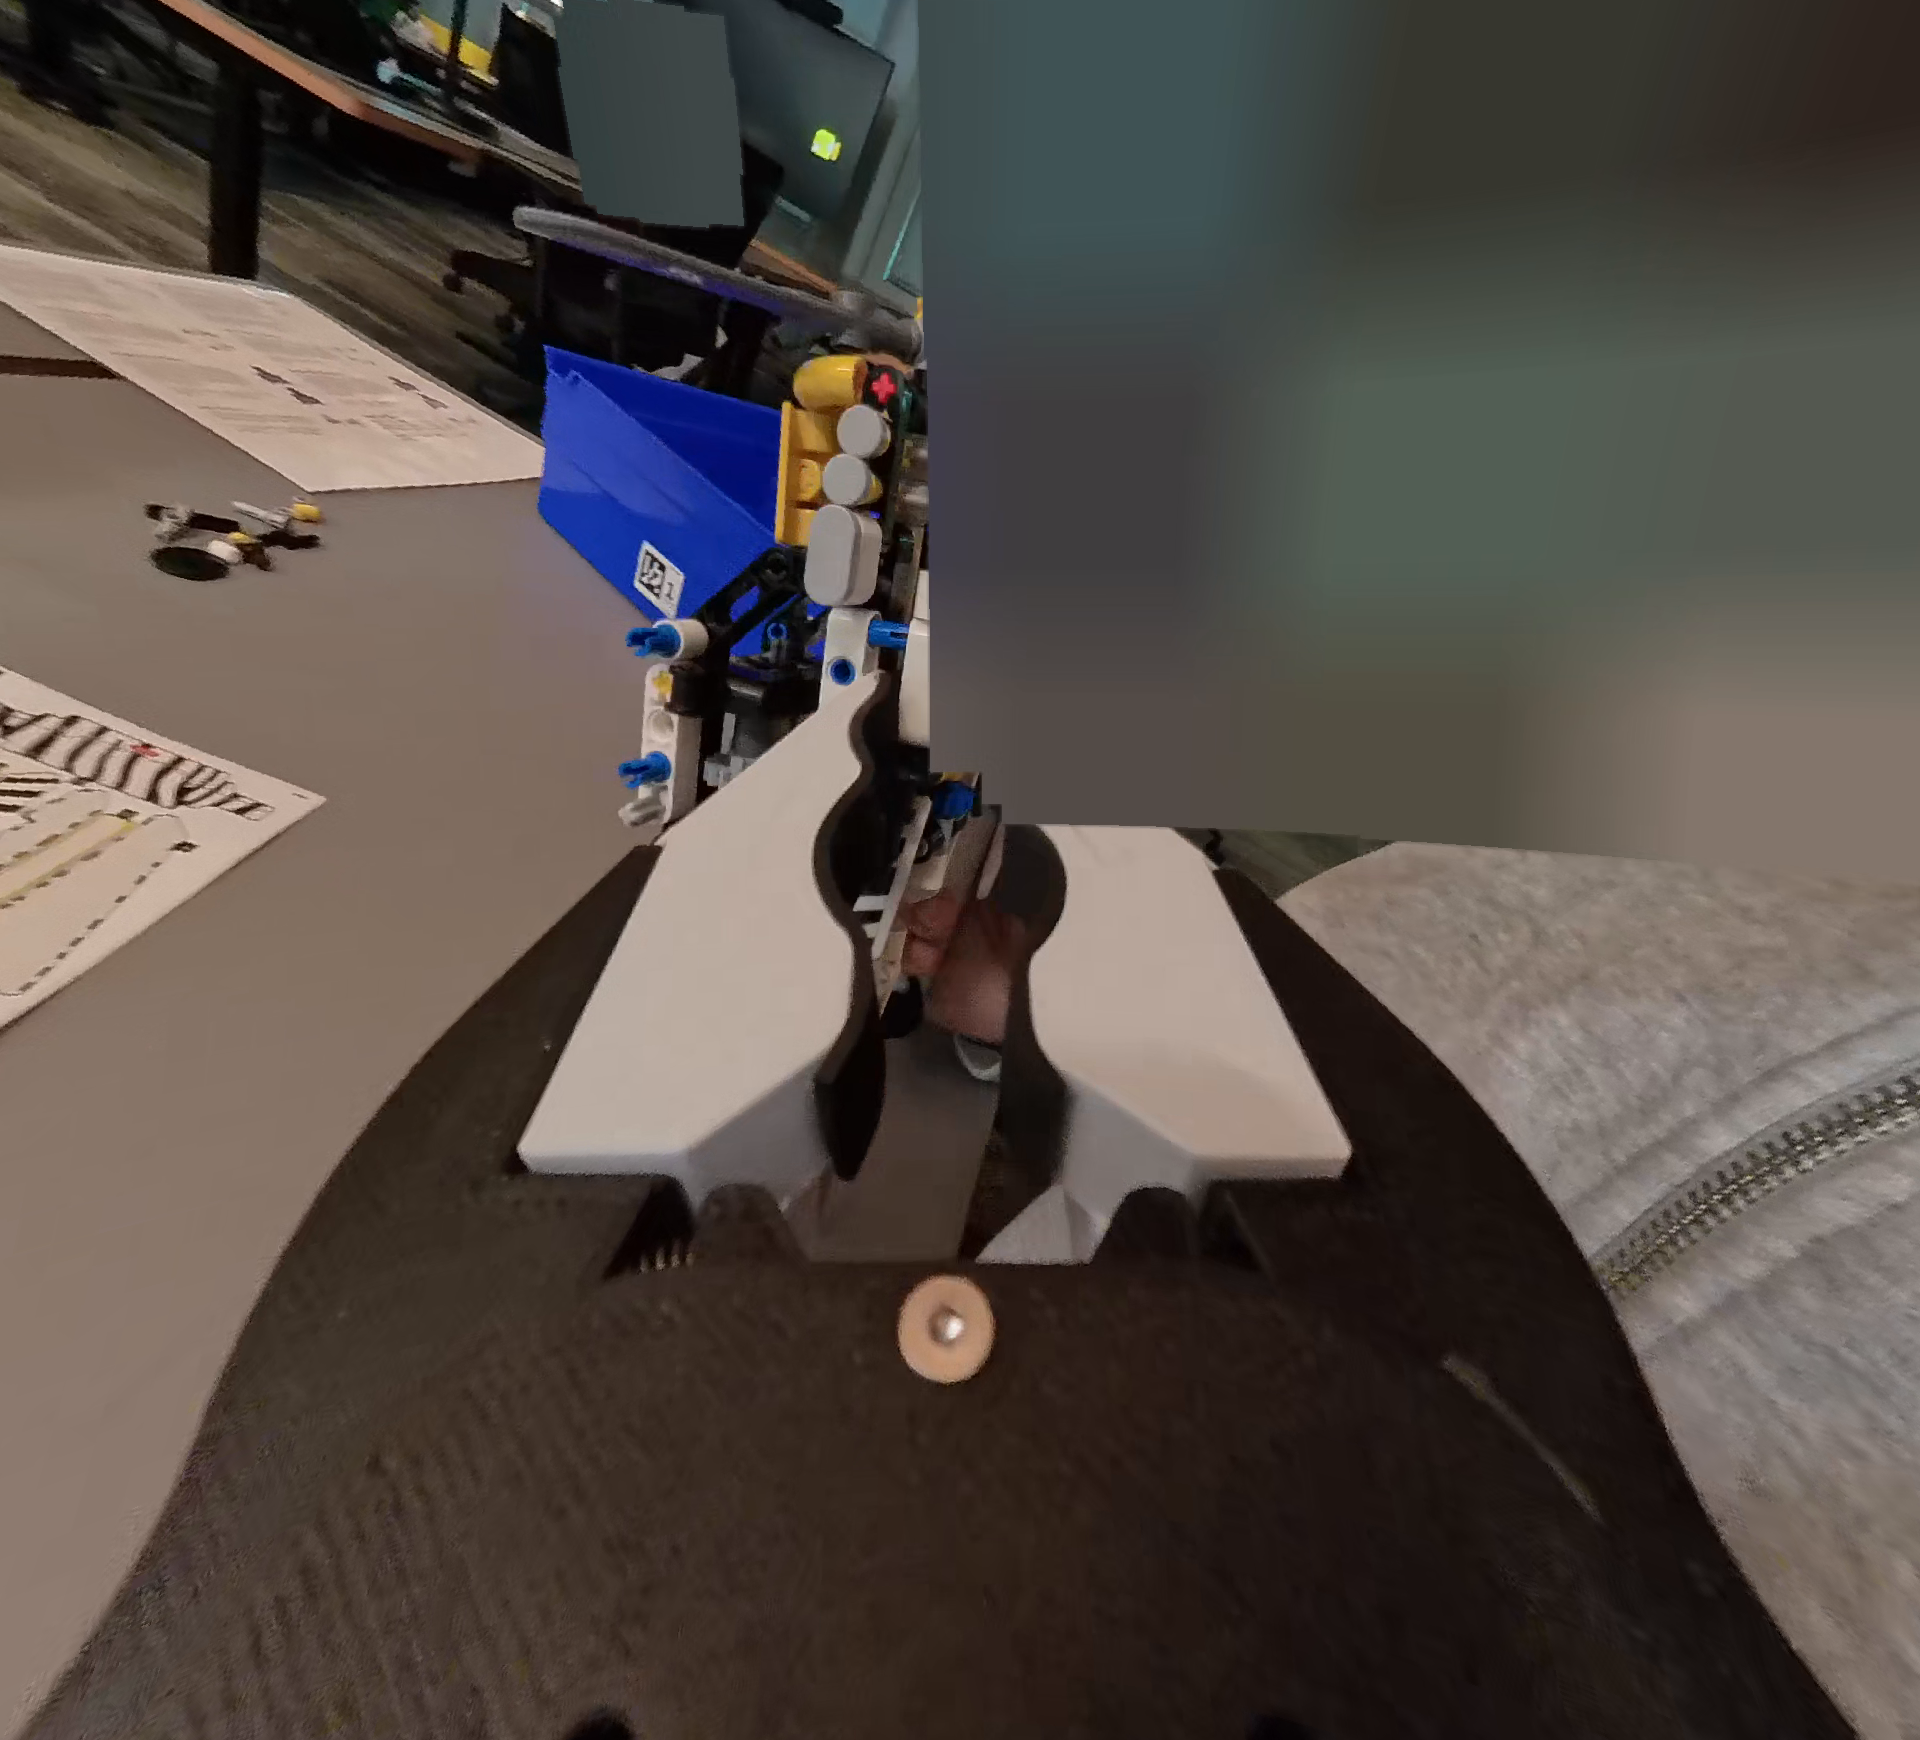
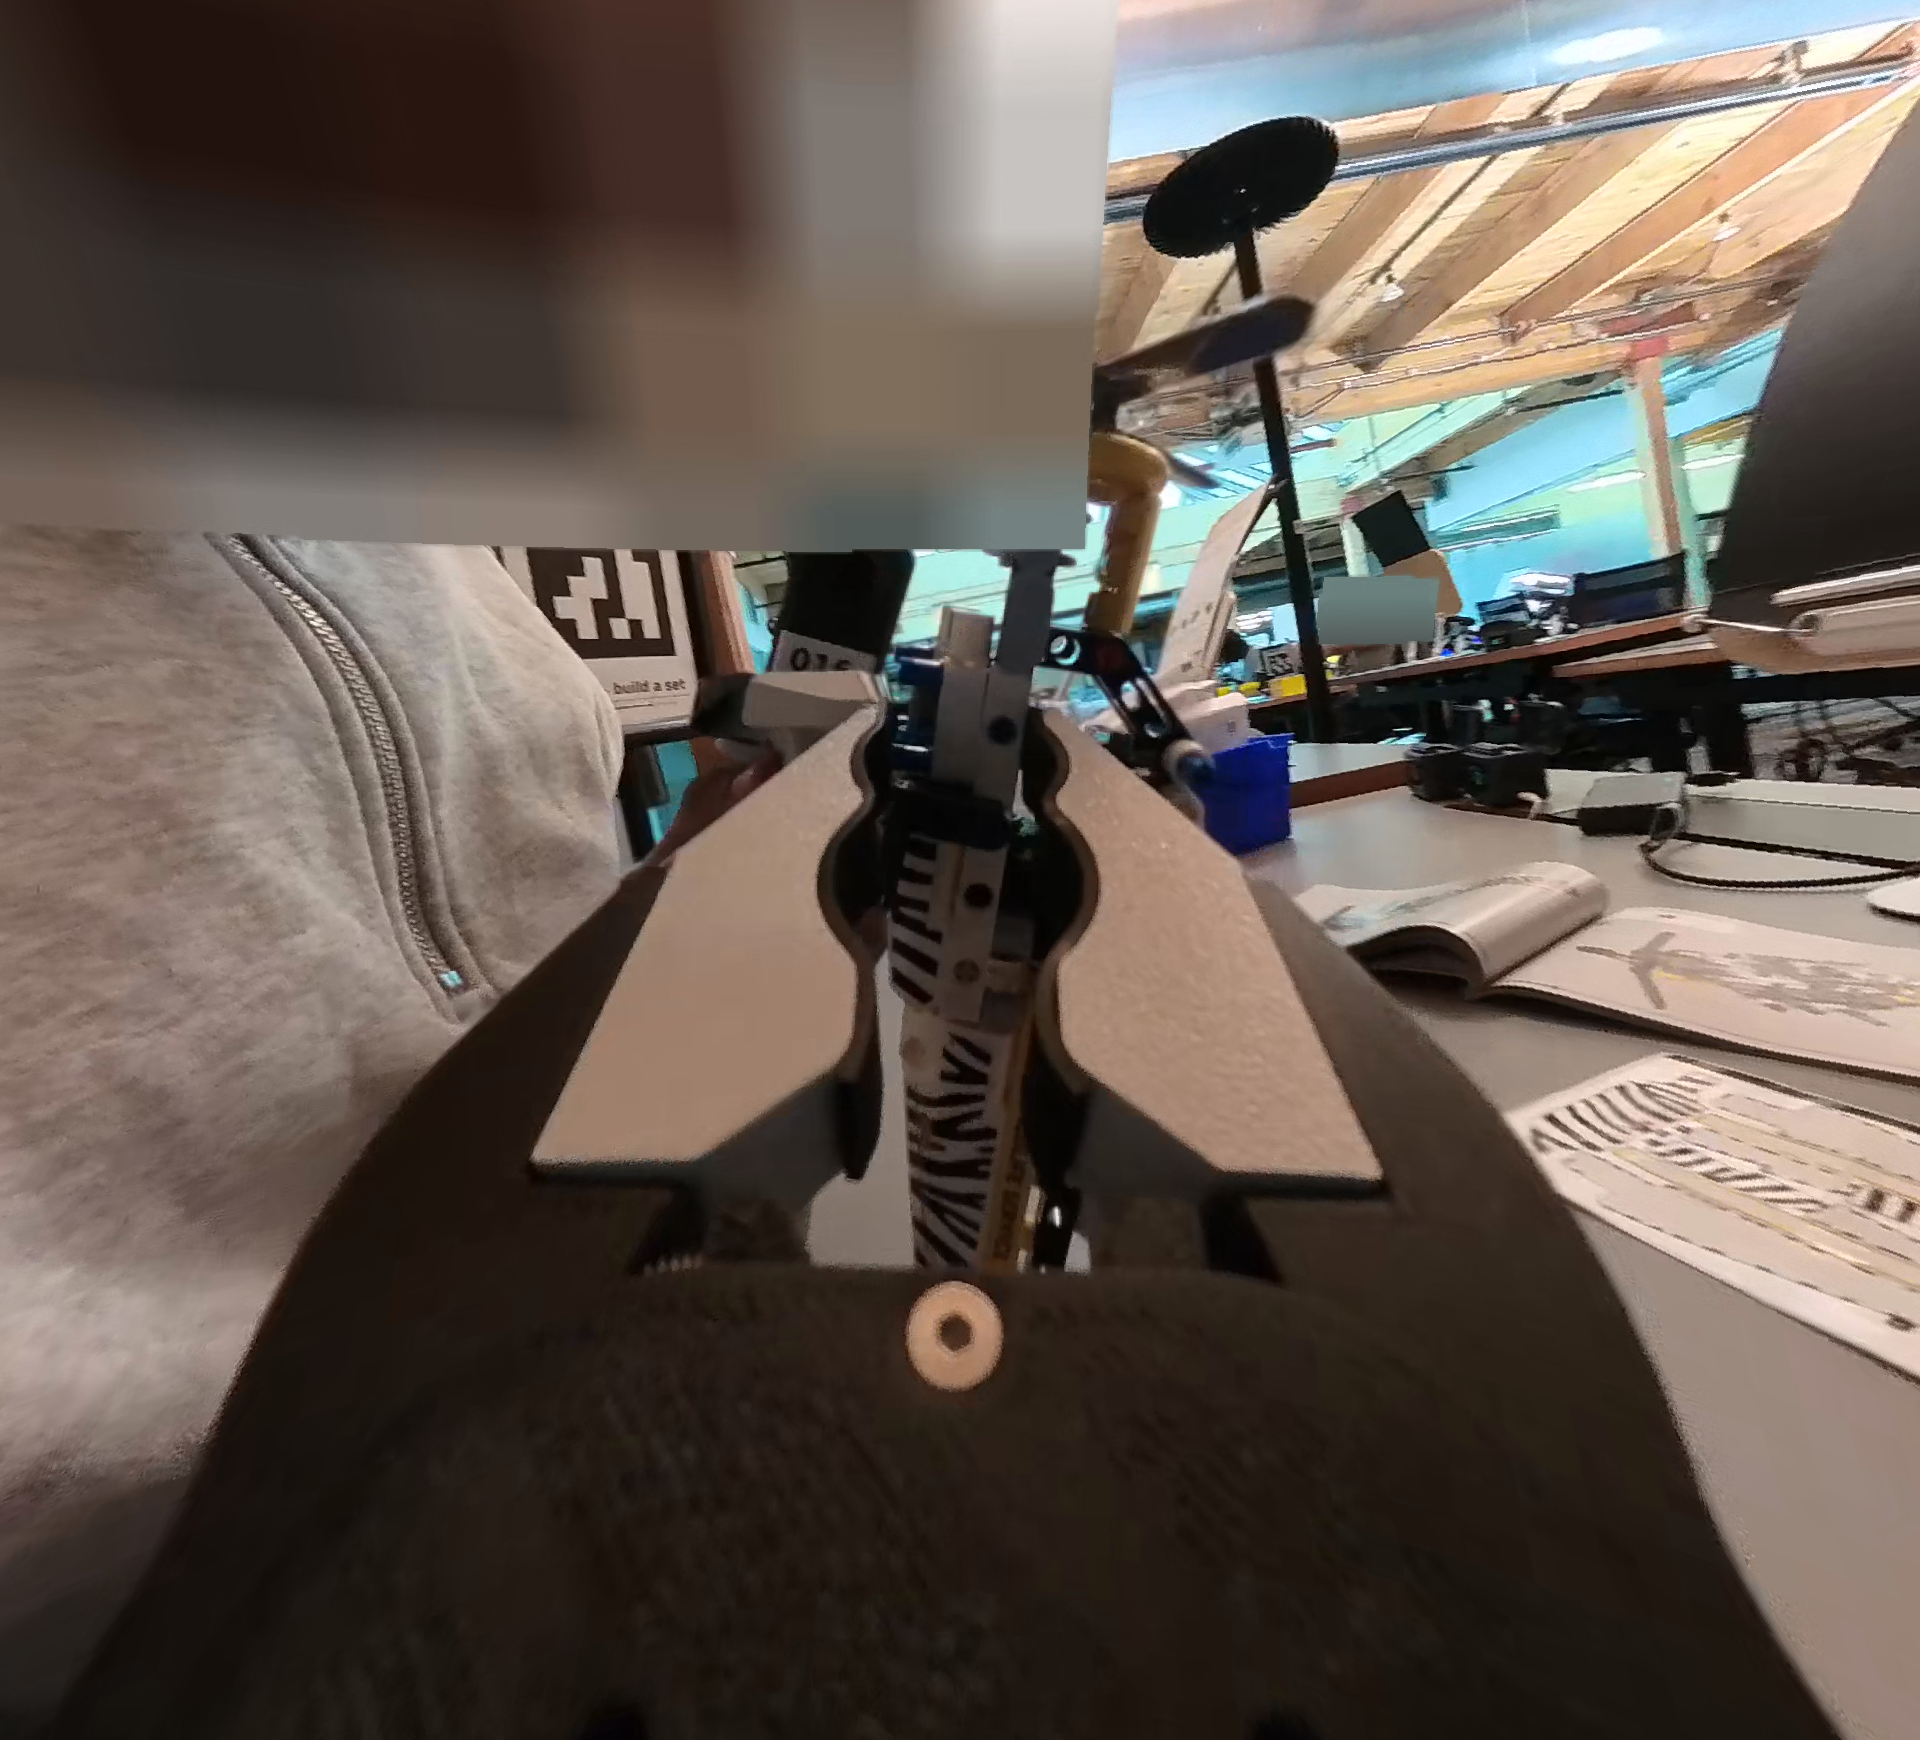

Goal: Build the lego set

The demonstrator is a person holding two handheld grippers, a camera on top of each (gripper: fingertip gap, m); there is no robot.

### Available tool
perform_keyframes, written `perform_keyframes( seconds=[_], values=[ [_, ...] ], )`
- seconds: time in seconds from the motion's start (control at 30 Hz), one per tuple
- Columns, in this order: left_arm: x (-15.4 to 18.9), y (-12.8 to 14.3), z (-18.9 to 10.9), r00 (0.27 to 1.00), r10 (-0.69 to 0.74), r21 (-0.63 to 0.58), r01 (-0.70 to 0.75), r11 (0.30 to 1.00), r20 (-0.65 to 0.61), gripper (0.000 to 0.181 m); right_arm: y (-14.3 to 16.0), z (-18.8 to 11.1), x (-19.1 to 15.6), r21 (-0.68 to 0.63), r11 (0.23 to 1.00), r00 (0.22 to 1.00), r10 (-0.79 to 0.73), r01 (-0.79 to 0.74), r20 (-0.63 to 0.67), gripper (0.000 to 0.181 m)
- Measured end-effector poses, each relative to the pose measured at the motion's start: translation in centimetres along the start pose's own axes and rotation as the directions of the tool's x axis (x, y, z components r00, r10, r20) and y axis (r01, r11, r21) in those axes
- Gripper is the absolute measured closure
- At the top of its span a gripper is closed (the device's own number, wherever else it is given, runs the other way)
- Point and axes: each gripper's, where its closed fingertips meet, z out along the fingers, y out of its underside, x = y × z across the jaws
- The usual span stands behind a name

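Observation:
The lego model (image 1: pixel 842 537) is a partly built frame of yellow, grey, black and white pieces with blue pins. In the left wrist view it stands up from between my left gripper's (image 1: pixel 935 807) white fingers (image 1: pixel 748 911), which are shut on its lower part. The right side of the model is hidden by a blurred patch. In the right wrist view my right gripper (image 2: pixel 956 724) is shut on a part of the lego model (image 2: pixel 951 942) with zebra stripes, with grey and blue pieces above it. Both grippers hold the model above the grey table (image 1: pixel 416 755).
A blue bin (image 1: pixel 665 485), loose small pieces (image 1: pixel 229 537), a printed sheet (image 1: pixel 260 371) and a striped sticker sheet (image 1: pixel 104 838) lie on the table. The right wrist view shows an open booklet (image 2: pixel 1507 942), a sticker sheet (image 2: pixel 1714 1171), a laptop (image 2: pixel 1818 443) and a person's grey zipped top (image 2: pixel 260 807). Less than 4 cm separates the two grippers' tips.

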Motion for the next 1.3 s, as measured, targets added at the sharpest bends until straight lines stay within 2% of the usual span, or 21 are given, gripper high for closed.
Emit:
perform_keyframes(
  seconds=[0.17,0.27,0.37,0.57,0.73,1.0,1.1,1.3],
  values=[
    [-0.1,-0.1,0.0,0.999,-0.045,0.000,0.045,0.999,-0.015,0.168,0.1,0.0,0.1,0.018,0.999,1.000,0.031,-0.031,0.002,0.160],
    [-0.2,-0.2,0.1,0.999,0.027,-0.001,-0.027,1.000,0.027,0.166,0.0,0.0,0.3,0.078,0.994,0.998,0.070,-0.070,0.005,0.160],
    [-0.6,-0.3,-0.1,0.990,0.105,-0.012,-0.104,0.994,0.094,0.164,0.1,0.1,0.5,0.094,0.995,0.999,0.042,-0.039,-0.028,0.160],
    [-1.5,-0.1,-0.4,0.975,0.141,-0.044,-0.135,0.990,0.172,0.157,0.2,0.3,0.8,0.060,0.996,0.994,-0.054,0.059,-0.091,0.160],
    [-1.5,0.2,-0.2,0.979,0.127,-0.061,-0.119,0.991,0.160,0.164,0.3,0.1,0.8,0.017,0.996,0.990,-0.090,0.092,-0.105,0.159],
    [-1.3,1.1,-0.1,0.986,0.093,-0.111,-0.078,0.991,0.136,0.163,0.5,-0.1,0.4,-0.115,0.977,0.975,-0.194,0.182,-0.105,0.159],
    [-1.3,1.4,0.0,0.990,0.057,-0.118,-0.042,0.992,0.127,0.163,0.6,-0.2,0.3,-0.148,0.971,0.974,-0.204,0.189,-0.094,0.159],
    [-1.2,1.7,0.1,0.993,-0.003,-0.120,0.017,0.993,0.116,0.160,0.7,-0.3,0.3,-0.130,0.980,0.984,-0.162,0.151,-0.077,0.159]
  ],
)
